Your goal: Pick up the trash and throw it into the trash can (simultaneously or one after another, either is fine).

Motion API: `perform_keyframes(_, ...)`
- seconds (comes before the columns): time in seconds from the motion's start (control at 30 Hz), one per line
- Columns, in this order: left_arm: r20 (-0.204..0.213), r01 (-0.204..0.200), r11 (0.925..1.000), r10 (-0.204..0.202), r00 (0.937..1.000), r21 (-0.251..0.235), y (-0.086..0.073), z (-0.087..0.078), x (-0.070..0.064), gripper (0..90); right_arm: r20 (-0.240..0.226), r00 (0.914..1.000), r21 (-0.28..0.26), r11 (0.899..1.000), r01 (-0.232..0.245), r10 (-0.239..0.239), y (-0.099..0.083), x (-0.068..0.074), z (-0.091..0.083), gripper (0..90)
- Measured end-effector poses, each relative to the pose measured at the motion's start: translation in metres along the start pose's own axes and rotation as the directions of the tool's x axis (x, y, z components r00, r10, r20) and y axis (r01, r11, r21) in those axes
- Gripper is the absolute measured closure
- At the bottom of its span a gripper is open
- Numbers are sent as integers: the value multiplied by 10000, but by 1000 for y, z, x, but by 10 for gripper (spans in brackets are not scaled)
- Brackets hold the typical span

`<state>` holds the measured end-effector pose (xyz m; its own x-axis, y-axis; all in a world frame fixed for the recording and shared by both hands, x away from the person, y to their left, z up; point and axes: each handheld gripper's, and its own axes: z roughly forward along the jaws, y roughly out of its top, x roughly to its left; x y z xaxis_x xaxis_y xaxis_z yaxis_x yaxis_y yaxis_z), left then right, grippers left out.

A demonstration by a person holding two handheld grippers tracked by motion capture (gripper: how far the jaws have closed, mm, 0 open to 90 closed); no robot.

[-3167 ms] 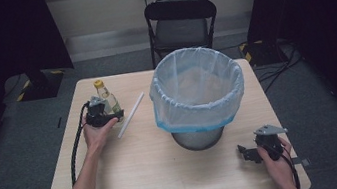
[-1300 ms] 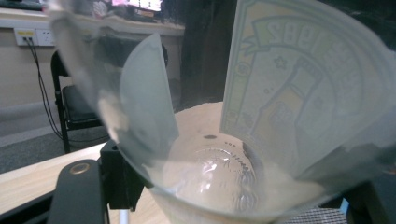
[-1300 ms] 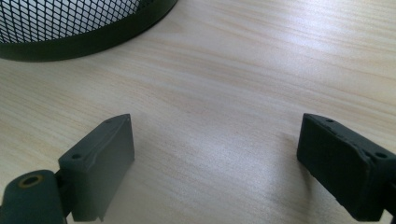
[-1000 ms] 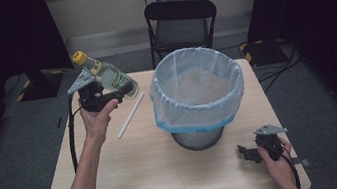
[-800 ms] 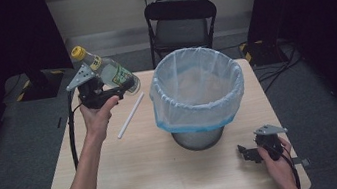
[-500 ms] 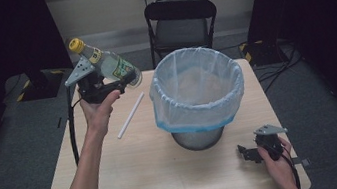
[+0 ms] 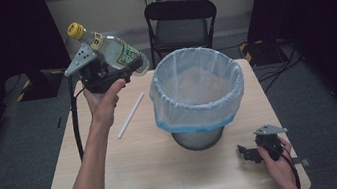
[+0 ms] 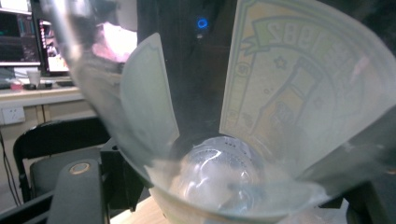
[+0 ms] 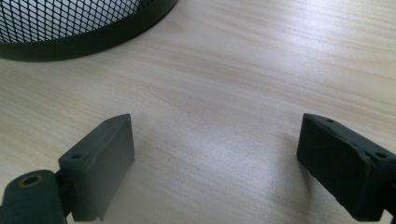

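A clear plastic bottle with a yellow cap and a green-and-yellow label is held high above the table's far left. My left gripper is shut on its body, and the bottle lies tilted with the cap up and to the left. In the left gripper view the bottle's base looms close between the jaws. To its right stands a mesh wastebasket lined with a pale blue bag. My right gripper rests open on the table at the near right, its pads wide apart over bare wood.
A white straw lies on the wooden table left of the basket. A black folding chair stands behind the table's far edge. The basket's dark mesh base sits just ahead of my right gripper.
My left gripper has lifted the bottle from the table and carried it up and slightly right, toward the basket. The right gripper has stayed still.
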<state>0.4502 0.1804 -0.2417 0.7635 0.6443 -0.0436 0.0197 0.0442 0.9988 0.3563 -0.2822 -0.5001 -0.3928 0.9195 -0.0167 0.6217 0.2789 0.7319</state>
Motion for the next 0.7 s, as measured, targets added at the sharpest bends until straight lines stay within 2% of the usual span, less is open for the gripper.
perform_keyframes(0.2,324,-58,9998,65,9995,-215,11,5,-7,282,1,10000,1,10000,-1,1,0,0,0,102)
perform_keyframes(0.37,605,-155,9998,164,9980,-141,15,14,-17,282,1,10000,1,10000,0,0,0,0,0,101)
perform_keyframes(0.6,1257,-262,9996,245,9918,118,20,33,-32,282,1,10000,0,10000,2,-2,0,0,0,101)
perform_keyframes(0.7,1422,-169,9997,141,9897,189,20,37,-36,282,0,10000,1,10000,-1,1,0,0,0,101)
